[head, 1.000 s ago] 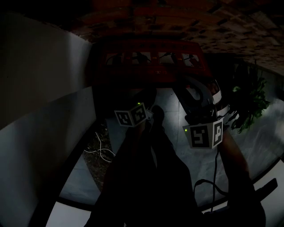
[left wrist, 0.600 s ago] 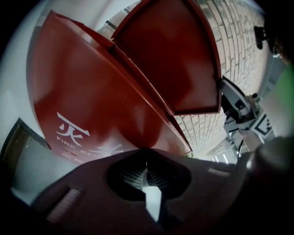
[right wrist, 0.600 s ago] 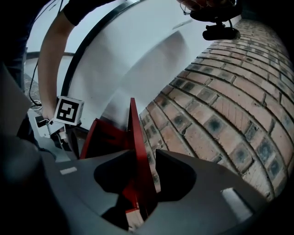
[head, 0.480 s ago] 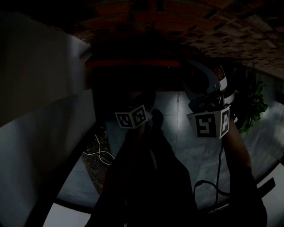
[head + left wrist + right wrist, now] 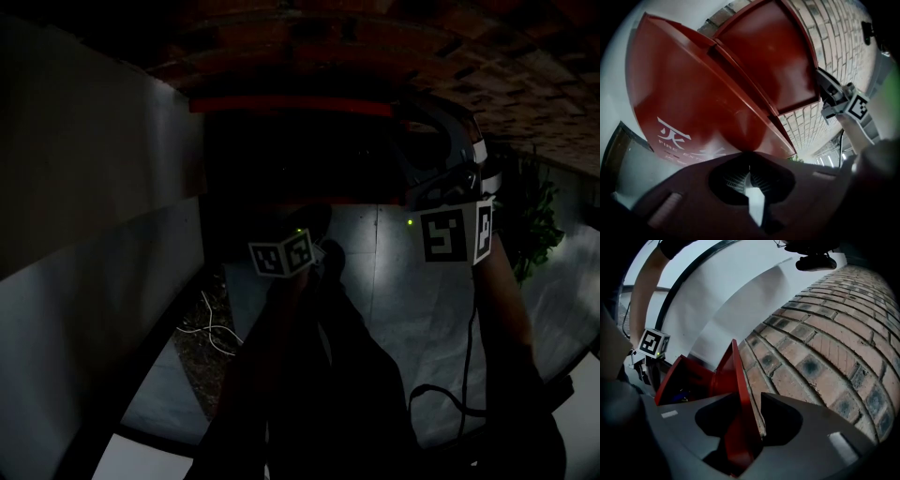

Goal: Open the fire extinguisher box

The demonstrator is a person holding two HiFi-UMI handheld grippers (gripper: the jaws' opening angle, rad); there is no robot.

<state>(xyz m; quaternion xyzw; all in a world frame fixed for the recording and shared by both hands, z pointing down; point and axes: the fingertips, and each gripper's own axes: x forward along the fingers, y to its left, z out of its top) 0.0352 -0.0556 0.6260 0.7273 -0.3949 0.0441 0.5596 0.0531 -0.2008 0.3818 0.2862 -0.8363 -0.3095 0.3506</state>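
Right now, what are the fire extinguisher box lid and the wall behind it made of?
Fire extinguisher box lid: likely thin sheet metal with glossy red paint, going by the slim folded edge and soft reflections. Wall: brick with mortar joints, matt and rough, its courses plainly visible.

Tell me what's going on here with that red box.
A person with a gripper in each hand is opening a red fire extinguisher box against a brick wall. The right gripper has the edge of the lid between its jaws, which have just been opening a little; the lid stands raised. The left gripper is shut and empty, facing the box's front.
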